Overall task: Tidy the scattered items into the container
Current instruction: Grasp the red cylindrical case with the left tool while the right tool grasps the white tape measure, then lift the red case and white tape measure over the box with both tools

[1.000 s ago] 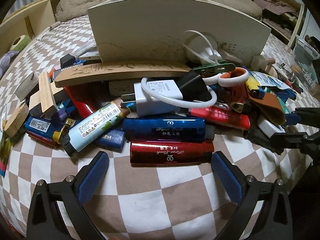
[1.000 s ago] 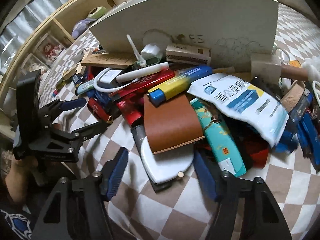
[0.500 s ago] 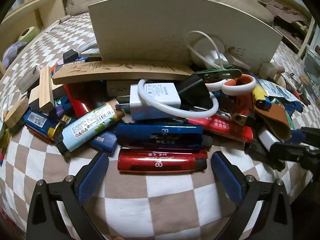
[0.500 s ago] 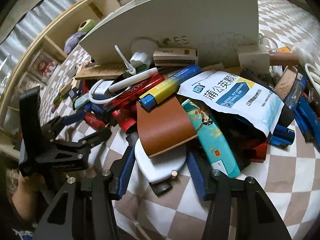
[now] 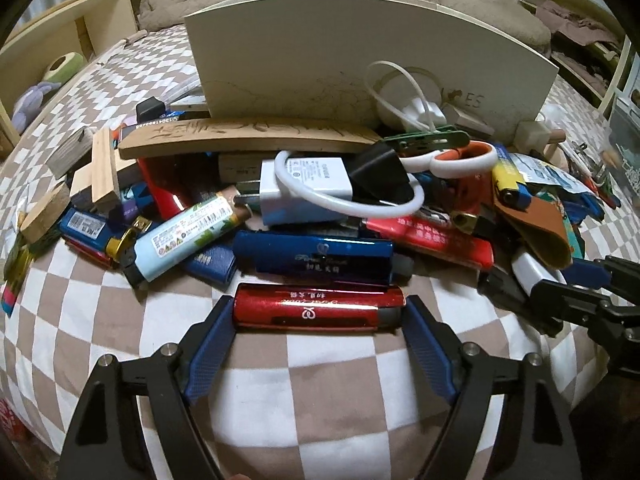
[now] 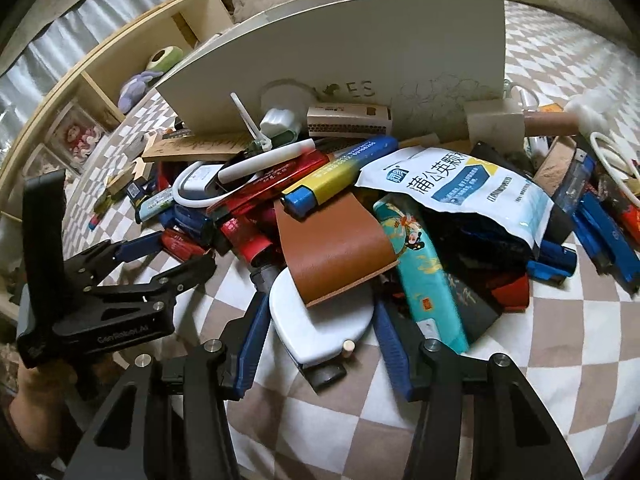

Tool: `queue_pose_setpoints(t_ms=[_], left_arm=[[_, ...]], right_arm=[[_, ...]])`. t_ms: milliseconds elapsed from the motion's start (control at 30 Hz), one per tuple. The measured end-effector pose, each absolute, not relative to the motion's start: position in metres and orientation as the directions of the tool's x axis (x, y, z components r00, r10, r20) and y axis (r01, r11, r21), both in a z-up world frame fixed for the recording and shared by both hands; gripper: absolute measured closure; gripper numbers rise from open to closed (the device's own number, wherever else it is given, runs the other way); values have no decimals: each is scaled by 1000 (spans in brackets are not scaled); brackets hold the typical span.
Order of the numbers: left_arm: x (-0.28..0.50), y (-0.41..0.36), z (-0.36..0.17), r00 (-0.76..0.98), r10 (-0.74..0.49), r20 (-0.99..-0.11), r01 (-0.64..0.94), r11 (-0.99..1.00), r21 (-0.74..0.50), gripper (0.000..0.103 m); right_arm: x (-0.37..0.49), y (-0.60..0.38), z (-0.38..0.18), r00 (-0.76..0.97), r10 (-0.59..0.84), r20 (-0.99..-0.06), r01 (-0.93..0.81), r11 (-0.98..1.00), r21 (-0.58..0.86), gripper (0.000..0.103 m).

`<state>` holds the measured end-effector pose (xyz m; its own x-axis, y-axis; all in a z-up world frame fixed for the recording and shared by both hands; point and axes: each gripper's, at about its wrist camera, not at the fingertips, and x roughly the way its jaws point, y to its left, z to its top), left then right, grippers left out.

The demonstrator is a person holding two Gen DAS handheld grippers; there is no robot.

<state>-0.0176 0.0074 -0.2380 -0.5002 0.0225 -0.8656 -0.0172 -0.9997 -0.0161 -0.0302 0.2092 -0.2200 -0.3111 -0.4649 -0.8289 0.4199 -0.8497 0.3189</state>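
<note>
- Red lighter [image 5: 318, 307]: glossy metallic red with a grey end, white lettering, lying crosswise on the checked bedcover [image 5: 332, 392] at the near edge of the pile.
- Left gripper [image 5: 318, 320]: the blue pads stand at the lighter's two ends, touching or nearly so; a firm clench cannot be told. A second ago the fingers were spread wide and short of the lighter; they have since advanced and narrowed around it.
- Right gripper [image 6: 320, 326]: fingers either side of a white oval case [image 6: 320, 316], close to its edges, contact unclear. Wider apart a second ago.
- Brown leather flap [image 6: 332, 248]: lies over the case's far end.
- Blue lighter [image 5: 316, 258]: just behind the red one, parallel.
- White charger [image 5: 304, 188] with looped cable, farther back.
- Cream box [image 5: 360, 56]: upright behind the pile.
</note>
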Motion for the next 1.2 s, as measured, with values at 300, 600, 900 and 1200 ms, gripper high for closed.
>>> queue_pose_setpoints(t_ms=[300, 600, 900, 1200], left_arm=[[0, 3, -234, -507, 26, -861, -17, -1000, -21, 20], [7, -1, -220, -533, 64, -844, -19, -998, -63, 20], [26, 14, -170, -625, 128, -770, -29, -990, -141, 20], [11, 6, -116, -722, 103, -685, -21, -992, -127, 20]], right_arm=[[-11, 213, -216, -351, -468, -811, 378, -863, 334, 49], [4, 214, -209, -371, -486, -791, 368, -860, 355, 49], [7, 213, -181, -424, -512, -747, 391, -847, 360, 49], [-11, 205, -131, -517, -528, -674, 455, -836, 306, 49]])
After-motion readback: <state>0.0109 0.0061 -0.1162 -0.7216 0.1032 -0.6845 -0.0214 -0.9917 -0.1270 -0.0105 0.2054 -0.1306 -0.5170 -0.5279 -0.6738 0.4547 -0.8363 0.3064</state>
